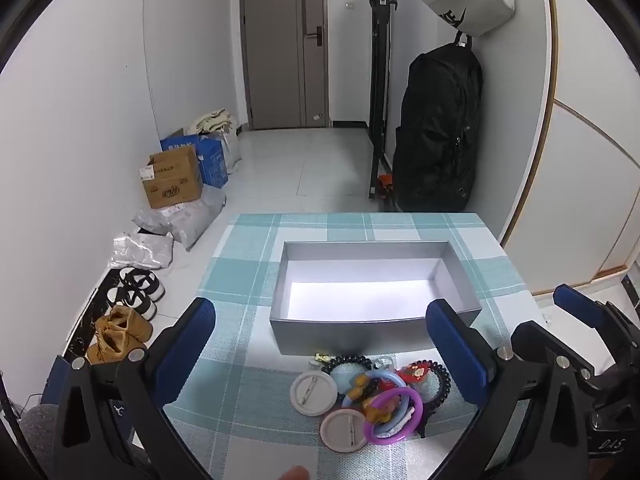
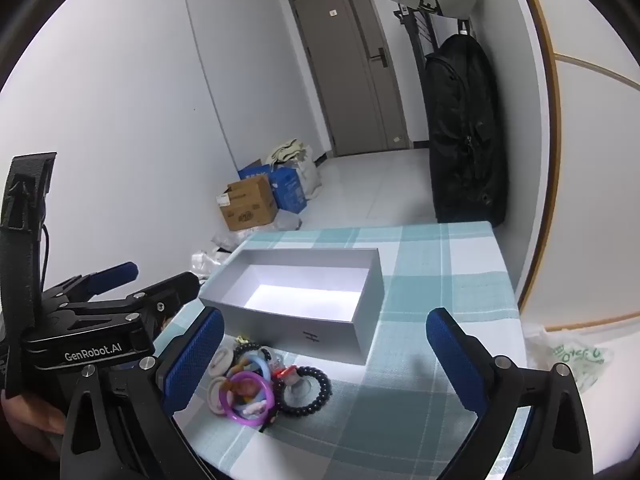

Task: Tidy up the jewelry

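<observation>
- A small heap of jewelry (image 1: 372,396) is seen on the checked cloth of the counter (image 1: 240,264), just in front of the near wall of a grey box.
- In the heap a purple ring (image 1: 394,416), a pale blue ring (image 2: 256,364) and a black beaded bracelet (image 2: 306,390) are made out, tangled with small coloured pieces.
- Two white round badges (image 1: 314,394) are laid back-up at the left edge of the heap, with their pins showing.
- The grey box (image 1: 360,280) is open at the top; nothing is seen inside it, and only its pale floor and inner walls are shown.
- The left tongs (image 1: 320,340) are held wide apart above the counter, and nothing is gripped between the blue pads; the heap and the box front lie between them in the left wrist view.
- The right tongs (image 2: 324,344) are likewise spread wide and hold nothing; the heap is seen close to their left pad.
- Part of a hand (image 2: 28,412) is seen at the grip of the left tongs.
- On the floor by the left wall, cardboard boxes (image 1: 172,178), grey parcel bags (image 1: 180,220) and shoes (image 1: 136,284) are lined up.
- A black backpack (image 1: 438,128) is hung at the right wall, near a grey door (image 1: 284,40).
</observation>
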`<state>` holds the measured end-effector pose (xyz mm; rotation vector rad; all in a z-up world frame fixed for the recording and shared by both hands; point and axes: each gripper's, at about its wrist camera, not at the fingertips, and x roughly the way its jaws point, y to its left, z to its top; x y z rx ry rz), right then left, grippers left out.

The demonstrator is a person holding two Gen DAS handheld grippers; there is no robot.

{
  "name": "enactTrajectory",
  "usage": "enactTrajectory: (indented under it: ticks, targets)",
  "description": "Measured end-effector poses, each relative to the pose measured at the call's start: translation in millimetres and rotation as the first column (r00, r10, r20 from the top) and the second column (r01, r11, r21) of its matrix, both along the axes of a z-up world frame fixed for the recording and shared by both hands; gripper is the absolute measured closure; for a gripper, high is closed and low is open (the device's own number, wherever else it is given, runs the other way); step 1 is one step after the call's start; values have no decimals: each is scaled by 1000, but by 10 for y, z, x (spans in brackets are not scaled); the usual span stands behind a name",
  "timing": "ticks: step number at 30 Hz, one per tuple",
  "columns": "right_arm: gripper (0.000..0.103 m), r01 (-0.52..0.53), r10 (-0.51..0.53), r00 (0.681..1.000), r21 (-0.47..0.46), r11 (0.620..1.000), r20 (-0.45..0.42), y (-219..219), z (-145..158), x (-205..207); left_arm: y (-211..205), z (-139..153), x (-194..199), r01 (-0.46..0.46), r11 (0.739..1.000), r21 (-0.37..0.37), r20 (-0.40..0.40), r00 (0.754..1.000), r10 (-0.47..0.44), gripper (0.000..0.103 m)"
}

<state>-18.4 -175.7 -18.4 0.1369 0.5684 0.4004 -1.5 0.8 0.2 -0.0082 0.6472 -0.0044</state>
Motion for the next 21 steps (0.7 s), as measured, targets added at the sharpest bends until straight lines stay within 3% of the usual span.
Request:
enactTrajectory:
  ticks: [8, 21]
  targets:
    - [1, 4, -4, 1000, -6, 1000, 6, 14, 8, 0, 6, -51, 28, -1, 1000, 5, -41, 999, 1, 1]
    - [1, -11, 12, 1000, -32, 999, 11, 24, 37, -8, 19, -29, 15, 10, 1000, -12, -29, 1000, -10, 1]
